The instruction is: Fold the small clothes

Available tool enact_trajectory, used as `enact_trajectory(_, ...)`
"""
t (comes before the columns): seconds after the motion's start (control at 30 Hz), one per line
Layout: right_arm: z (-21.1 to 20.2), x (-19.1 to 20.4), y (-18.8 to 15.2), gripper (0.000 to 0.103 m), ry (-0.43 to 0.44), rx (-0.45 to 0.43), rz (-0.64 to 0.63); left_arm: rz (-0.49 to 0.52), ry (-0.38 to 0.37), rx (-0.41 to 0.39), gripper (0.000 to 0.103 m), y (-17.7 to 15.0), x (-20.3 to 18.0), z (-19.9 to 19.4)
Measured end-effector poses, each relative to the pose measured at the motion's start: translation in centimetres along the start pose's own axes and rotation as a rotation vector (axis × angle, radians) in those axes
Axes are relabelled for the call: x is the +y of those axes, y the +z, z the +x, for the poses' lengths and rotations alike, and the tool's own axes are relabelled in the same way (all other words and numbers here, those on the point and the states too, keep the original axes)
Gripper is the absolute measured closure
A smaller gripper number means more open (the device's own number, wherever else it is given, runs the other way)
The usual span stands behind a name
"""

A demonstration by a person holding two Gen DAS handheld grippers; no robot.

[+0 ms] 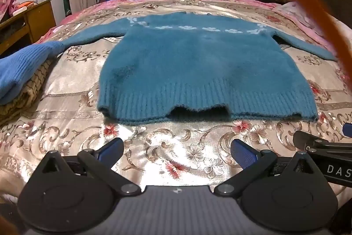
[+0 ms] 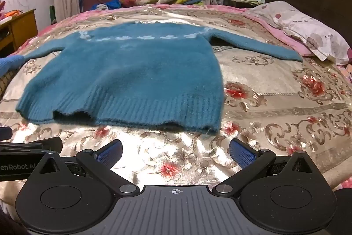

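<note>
Sweater (image 1: 198, 63), teal, fuzzy, spread flat

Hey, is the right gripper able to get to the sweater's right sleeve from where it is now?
Probably yes. The right gripper hovers open near the hem, and the sleeve lies flat on the bedspread with only bare cover between them. The pillow sits just beyond.

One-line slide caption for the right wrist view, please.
Open right tongs hover over the floral bedspread just short of a teal sweater laid flat, sleeves spread.
</note>
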State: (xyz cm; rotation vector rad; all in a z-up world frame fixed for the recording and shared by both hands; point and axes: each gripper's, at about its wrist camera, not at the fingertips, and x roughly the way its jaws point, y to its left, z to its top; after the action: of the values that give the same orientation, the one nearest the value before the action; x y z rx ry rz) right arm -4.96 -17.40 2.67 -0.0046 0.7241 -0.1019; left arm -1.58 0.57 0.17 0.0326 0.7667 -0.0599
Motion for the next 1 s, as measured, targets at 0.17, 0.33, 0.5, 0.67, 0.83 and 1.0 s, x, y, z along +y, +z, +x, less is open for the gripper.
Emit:
enact_trajectory(0.17,0.0,0.4,-0.1,0.000,-0.010,0.009,-0.001,0.014,0.013,-0.018,0.000,-0.2,-0.2,-0.4)
enact_trajectory(0.33,-0.3,0.3,-0.2,0.000,-0.010,0.008,0.003,-0.010,-0.007,-0.018,0.000,-0.4,0.1,-0.4)
enact_trajectory(0.5,-0.5,0.4,-0.3,0.000,-0.007,0.001,0.001,-0.017,-0.008,-0.018,0.000,-0.5,0.3,-0.2)
enact_trajectory(0.67,-0.6,0.6,-0.2,0.000,-0.002,-0.004,-0.010,-0.014,-0.003,-0.020,0.000,-0.4,0.1,-0.3)
enact_trajectory(0.83,-0.9,0.6,-0.2,0.000,-0.005,-0.013,-0.006,-0.008,0.005,-0.037,0.000,-0.4,0.1,-0.6)
enact_trajectory(1.0,-1.0,0.6,-0.2,0.000,-0.005,-0.015,-0.007,-0.010,0.007,-0.039,0.000,-0.5,0.2,-0.6)
